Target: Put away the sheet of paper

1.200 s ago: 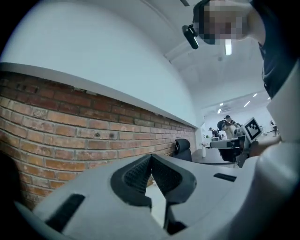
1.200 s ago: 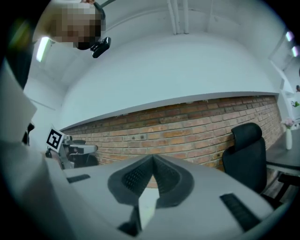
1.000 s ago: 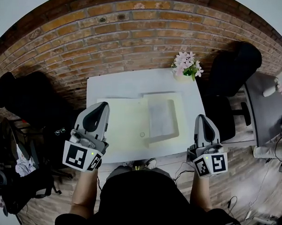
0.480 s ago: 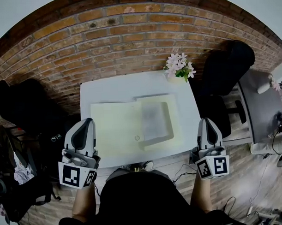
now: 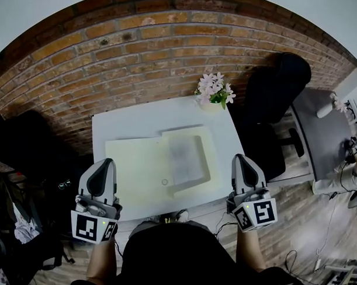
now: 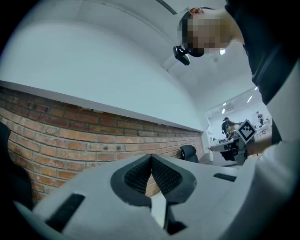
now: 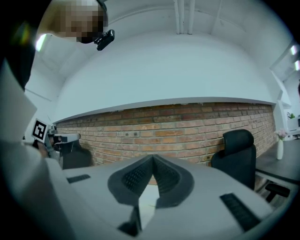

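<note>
Lying on the open folder (image 5: 135,169), the sheet of paper (image 5: 185,159) is judged unfiled; left gripper (image 5: 104,164) and right gripper (image 5: 240,158) are held closed, empty.

The round thing (image 5: 164,182) on the folder (image 5: 135,169) is too small to identify; the left hand-held gripper (image 5: 103,166) hides a tabletop (image 5: 142,114) corner.

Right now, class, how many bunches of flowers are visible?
2. One bunch at the white table's far right corner; the other bunch on the grey desk at the right edge. More may be hidden.
</note>
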Demonstrator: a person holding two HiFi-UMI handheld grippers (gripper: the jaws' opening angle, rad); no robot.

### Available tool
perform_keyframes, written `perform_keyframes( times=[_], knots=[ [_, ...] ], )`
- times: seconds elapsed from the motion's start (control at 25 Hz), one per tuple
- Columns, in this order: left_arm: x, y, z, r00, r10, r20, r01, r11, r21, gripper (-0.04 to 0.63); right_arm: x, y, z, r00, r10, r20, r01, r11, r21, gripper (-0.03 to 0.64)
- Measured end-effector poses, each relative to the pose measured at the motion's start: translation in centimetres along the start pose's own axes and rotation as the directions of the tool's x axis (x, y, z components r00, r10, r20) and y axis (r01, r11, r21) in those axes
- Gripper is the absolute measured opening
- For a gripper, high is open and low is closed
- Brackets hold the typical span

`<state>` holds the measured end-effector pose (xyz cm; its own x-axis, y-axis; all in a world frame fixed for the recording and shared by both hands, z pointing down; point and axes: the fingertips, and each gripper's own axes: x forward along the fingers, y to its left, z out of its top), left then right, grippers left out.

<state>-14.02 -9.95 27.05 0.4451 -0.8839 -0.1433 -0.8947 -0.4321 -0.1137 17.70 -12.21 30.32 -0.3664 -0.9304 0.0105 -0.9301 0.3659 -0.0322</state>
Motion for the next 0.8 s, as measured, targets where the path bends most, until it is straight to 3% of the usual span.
perform_keyframes(
  times=[0.44, 0.8],
  knots=[
    [0.8, -0.7, 0.4, 0.999, -0.032, 0.005, 0.032, 0.999, -0.007, 0.025, 0.2, 0.1, -0.2, 1.0, -0.01, -0.024, 0.01, 0.999, -0.038, 0.012],
    [0.0, -0.8, 0.0, 1.0, -0.021, 0.006, 0.021, 1.0, -0.013, 0.026, 0.9, 1.6, -0.3, 0.999, 0.037, -0.017, -0.038, 0.998, -0.051, 0.012]
  ],
)
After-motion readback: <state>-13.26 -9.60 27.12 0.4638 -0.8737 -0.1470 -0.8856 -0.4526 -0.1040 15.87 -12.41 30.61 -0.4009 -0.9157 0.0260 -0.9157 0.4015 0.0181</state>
